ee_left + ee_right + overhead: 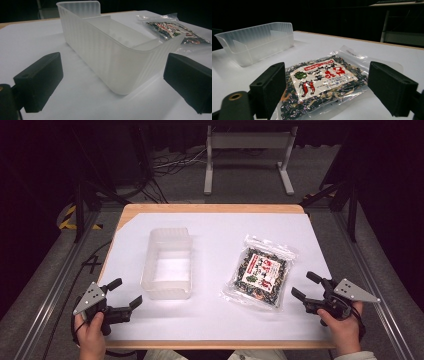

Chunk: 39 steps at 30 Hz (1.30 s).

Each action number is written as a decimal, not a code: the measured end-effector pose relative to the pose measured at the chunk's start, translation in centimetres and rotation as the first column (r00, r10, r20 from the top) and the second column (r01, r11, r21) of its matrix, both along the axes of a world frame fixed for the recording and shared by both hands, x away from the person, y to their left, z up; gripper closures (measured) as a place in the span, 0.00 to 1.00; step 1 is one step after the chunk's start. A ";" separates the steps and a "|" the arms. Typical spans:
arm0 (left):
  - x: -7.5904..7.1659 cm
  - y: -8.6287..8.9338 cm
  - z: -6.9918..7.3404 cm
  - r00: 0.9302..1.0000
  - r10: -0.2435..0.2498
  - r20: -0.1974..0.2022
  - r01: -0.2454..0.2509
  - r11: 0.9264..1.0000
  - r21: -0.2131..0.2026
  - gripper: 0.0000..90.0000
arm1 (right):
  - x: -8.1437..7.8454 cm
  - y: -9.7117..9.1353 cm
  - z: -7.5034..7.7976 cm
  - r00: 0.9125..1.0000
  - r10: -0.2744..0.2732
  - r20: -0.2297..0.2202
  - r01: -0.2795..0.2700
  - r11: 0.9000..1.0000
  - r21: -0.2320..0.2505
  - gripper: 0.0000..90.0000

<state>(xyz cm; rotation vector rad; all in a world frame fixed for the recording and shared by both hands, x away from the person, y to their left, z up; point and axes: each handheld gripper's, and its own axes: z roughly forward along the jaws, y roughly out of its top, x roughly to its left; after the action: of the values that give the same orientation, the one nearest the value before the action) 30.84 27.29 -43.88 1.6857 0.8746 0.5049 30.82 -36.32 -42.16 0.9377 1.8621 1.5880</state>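
Observation:
A clear plastic bin [167, 263] stands empty on the white table cover, left of centre. A sealed clear packet of dark dried food with a red-and-white label [259, 272] lies flat to its right. My left gripper [125, 292] rests open near the front left, pointing at the bin's near corner [125, 67], with nothing between its jaws. My right gripper [306, 286] is open at the front right, just short of the packet's edge. In the right gripper view the packet [322, 77] lies ahead between the spread jaws, untouched, and the bin [254, 42] stands farther off.
A white sheet [215, 320] covers the wooden table, whose edge shows at the back [210, 208]. A grey metal stand [247, 155] and loose cables [172, 165] sit on the floor beyond. Aluminium rails [55, 285] run along both sides.

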 end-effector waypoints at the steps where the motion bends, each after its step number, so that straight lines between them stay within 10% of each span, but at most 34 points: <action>1: 0.0 0.0 0.0 1.000 0.000 0.000 0.000 1.000 0.000 0.04 | 0.0 0.0 0.0 1.000 0.000 0.000 0.000 1.000 0.000 0.17; 39: 1.0 -1.0 -0.7 1.000 -0.026 -0.011 0.025 0.999 -0.038 0.04 | 7.1 -0.6 4.3 0.998 -0.002 -0.066 0.002 1.000 -0.002 0.11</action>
<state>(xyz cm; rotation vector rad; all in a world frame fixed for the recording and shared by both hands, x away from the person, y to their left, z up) 31.80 26.34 -44.57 1.6651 0.8647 0.4593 37.94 -36.88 -37.90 1.0019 1.9069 1.5712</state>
